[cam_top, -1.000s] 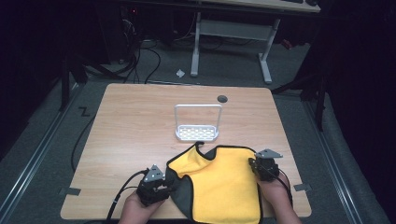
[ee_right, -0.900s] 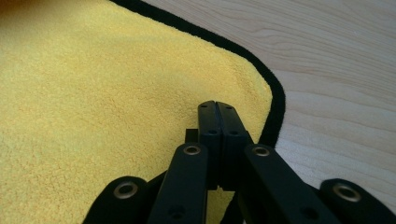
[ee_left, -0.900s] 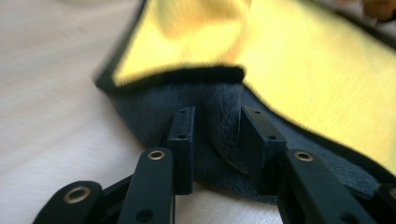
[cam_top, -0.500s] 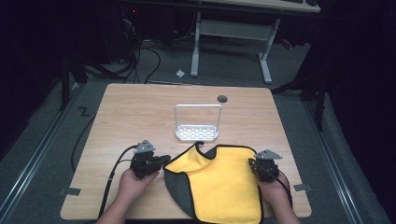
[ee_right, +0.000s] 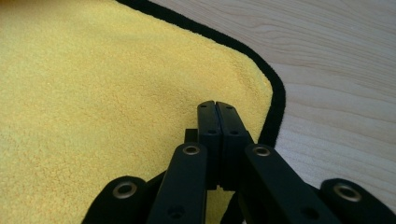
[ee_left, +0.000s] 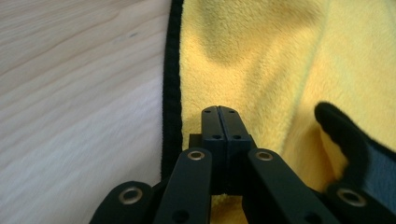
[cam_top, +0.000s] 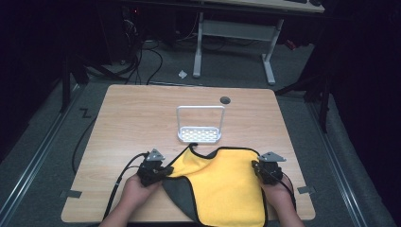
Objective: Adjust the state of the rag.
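Both grippers, left gripper (cam_top: 163, 171) and right gripper (cam_top: 259, 169), have jaws pressed together over the yellow cloth (cam_top: 222, 182); whether they pinch it I cannot tell; judging the step as spreading, pull evenly apart, keeping the cloth low between them

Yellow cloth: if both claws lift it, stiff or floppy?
Likely floppy: the yellow cloth already folds over at its left edge, grey underside showing. Probably light, thin and plush. It would likely sag between the left claw and right claw.

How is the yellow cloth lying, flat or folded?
Partly folded: the yellow cloth has its left edge turned over, grey underside showing.
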`<move>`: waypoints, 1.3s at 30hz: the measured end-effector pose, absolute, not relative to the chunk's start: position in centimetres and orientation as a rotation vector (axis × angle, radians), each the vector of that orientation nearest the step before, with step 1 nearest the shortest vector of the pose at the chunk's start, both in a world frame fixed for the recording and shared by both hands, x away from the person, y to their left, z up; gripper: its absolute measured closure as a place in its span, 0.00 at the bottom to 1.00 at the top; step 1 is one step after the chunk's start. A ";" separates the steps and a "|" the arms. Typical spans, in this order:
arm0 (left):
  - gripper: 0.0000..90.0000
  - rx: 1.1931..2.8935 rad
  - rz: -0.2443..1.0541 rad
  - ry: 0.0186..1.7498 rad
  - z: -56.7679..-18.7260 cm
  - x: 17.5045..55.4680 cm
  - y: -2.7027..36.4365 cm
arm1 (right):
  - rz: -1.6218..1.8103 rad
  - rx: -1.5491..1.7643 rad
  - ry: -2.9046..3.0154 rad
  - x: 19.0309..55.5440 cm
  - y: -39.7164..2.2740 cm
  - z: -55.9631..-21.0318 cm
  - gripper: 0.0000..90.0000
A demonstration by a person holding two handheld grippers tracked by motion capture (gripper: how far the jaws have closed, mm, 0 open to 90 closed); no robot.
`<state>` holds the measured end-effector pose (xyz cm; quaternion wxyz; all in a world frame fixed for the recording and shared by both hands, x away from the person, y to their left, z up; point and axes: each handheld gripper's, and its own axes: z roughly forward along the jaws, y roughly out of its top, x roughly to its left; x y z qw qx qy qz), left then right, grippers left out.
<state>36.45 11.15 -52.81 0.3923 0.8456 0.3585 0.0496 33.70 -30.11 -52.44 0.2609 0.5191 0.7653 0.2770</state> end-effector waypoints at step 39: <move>0.73 1.994 0.060 0.960 -50.2 37.1 10.3 | 0.815 1.340 2.117 34.6 -27.8 -51.9 0.95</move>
